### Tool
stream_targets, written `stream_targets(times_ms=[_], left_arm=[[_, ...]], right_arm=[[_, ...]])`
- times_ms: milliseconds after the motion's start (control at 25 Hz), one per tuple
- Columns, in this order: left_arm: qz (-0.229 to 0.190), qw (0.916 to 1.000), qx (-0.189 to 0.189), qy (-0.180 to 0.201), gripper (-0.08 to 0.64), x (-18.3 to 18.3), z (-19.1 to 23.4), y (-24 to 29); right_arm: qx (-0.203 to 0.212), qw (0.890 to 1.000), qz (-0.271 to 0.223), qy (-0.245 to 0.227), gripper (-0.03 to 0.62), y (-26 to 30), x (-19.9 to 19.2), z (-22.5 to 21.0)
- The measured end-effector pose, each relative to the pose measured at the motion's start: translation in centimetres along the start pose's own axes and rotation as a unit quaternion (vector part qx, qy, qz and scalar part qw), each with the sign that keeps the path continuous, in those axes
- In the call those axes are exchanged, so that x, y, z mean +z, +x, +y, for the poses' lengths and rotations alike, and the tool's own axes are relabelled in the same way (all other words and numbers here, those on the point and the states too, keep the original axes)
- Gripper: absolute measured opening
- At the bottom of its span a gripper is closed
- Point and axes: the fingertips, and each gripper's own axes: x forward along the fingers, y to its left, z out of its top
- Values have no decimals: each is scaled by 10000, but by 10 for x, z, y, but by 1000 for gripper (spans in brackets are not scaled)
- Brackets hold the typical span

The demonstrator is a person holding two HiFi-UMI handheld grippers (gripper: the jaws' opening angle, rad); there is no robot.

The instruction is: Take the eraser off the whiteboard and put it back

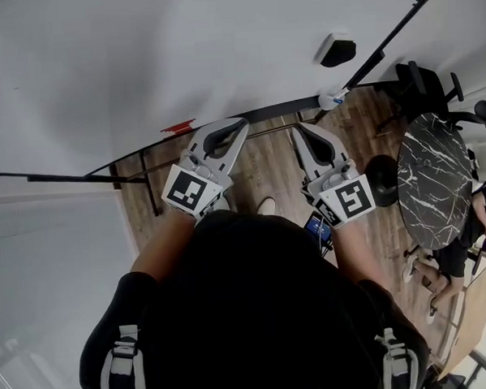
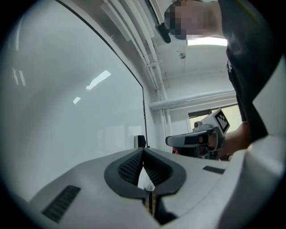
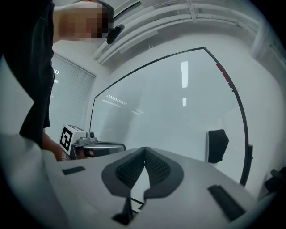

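Eraser stuck on the whiteboard, long side roughly upright, far and to the right of the right tool, well apart; right hand is the nearer one. Right tool pressed together, nothing in it; left tool same, empty. Both held level, side by side, pointing at the board; right likely must swing right and spread

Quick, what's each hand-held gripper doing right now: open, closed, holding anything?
Left hand-held gripper: closed, empty.
Right hand-held gripper: closed, empty; the eraser is on the whiteboard.
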Motion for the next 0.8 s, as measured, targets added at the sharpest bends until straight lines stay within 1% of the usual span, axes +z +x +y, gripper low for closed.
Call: stream_targets(times_ms=[120, 400, 520, 640, 800], left_arm=[[22, 9999, -121, -39, 3, 0, 8, -6], [52, 9992, -380, -105, 3, -8, 16, -24], [24, 9988, -464, -132, 3, -9, 19, -26], [-28, 9985, -524, -137, 3, -7, 22, -30], [-17, 9983, -572, -147, 3, -6, 23, -36]], right_arm=[[-80, 10000, -3, -7, -8, 9, 2, 7], [-226, 9997, 80, -9, -6, 21, -8, 21], [-415, 9991, 30, 31, -6, 23, -9, 19], [-623, 9980, -10, -68, -6, 24, -8, 20], [-639, 9979, 31, -134, -6, 23, -6, 29]])
